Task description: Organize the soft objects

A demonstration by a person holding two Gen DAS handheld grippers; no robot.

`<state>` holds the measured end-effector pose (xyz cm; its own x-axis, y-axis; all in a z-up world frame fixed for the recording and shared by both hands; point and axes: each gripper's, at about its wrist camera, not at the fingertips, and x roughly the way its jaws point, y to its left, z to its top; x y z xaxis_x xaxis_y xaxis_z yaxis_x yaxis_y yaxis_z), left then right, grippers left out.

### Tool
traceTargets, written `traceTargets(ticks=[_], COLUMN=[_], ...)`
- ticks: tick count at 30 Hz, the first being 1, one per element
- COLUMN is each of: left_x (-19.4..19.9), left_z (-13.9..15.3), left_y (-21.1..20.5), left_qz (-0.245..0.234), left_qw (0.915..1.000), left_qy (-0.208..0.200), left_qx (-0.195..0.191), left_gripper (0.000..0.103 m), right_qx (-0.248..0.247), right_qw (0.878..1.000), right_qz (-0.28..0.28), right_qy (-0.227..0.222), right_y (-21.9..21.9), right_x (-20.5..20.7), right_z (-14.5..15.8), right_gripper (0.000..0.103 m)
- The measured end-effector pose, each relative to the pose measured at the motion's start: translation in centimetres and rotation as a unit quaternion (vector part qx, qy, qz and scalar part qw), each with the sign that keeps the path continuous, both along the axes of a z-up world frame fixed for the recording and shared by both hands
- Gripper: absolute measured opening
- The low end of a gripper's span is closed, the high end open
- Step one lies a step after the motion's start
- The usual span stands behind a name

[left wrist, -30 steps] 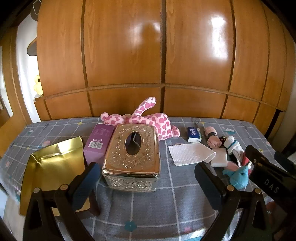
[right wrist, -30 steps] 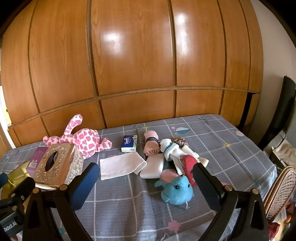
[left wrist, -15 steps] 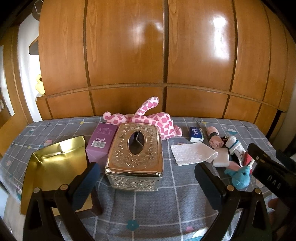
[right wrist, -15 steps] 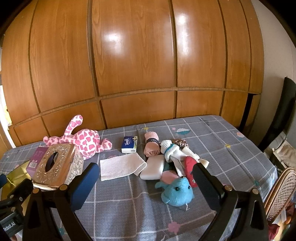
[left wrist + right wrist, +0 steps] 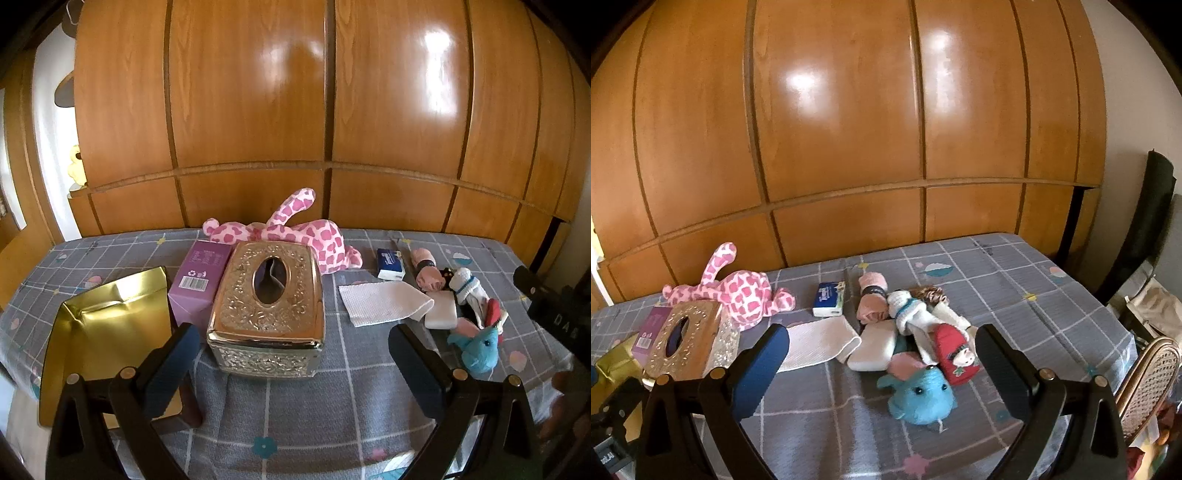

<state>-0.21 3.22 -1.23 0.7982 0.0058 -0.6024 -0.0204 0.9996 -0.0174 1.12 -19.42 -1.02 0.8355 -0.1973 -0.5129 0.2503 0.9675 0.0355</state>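
Observation:
A pink spotted plush (image 5: 295, 232) (image 5: 738, 291) lies at the back of the table, behind an ornate gold tissue box (image 5: 267, 306) (image 5: 687, 339). To the right sits a heap of soft items: a blue plush (image 5: 921, 397) (image 5: 478, 349), a red sock (image 5: 955, 352), white socks (image 5: 916, 312), a pink rolled sock (image 5: 871, 301), a white pad (image 5: 873, 349) and a white cloth (image 5: 818, 343) (image 5: 382, 302). My left gripper (image 5: 295, 363) hangs open in front of the tissue box. My right gripper (image 5: 882, 369) is open above the blue plush, holding nothing.
A gold foil bag (image 5: 107, 339) and a purple box (image 5: 201, 277) stand left of the tissue box. A small blue tissue pack (image 5: 829, 299) lies mid-table. A wooden panelled wall (image 5: 332, 110) rises behind. A wicker chair (image 5: 1148, 380) stands at the right edge of the table.
Both grippers have drawn back and risen slightly, so the table items look a little farther off. Nothing on the table has moved.

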Motion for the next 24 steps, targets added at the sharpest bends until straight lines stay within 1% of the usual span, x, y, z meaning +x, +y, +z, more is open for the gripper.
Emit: traceTargets(ticks=[11,18,24], left_x=[0.3,0.5,0.9], left_z=[-0.2,-0.4,-0.8], left_y=[-0.7,-1.5,-2.2], left_qz=[-0.009,-0.020,-0.033], left_qw=[0.9999,0.9997,0.9992], left_qy=[0.005,0.008,0.016], left_qx=[0.007,0.014,0.015], left_gripper=[0.103,0.103,0.103], right_qx=[0.004,0.010,0.000], right_qw=[1.000,0.999,0.998], right_qz=[-0.019,-0.037,-0.056], right_qy=[0.000,0.000,0.005], right_y=[-2.5,-5.5,-8.4], right_x=[0.5,1.5,2.6], right_z=[0.0,0.2,0.2], right_gripper=[0.103,0.103,0.103])
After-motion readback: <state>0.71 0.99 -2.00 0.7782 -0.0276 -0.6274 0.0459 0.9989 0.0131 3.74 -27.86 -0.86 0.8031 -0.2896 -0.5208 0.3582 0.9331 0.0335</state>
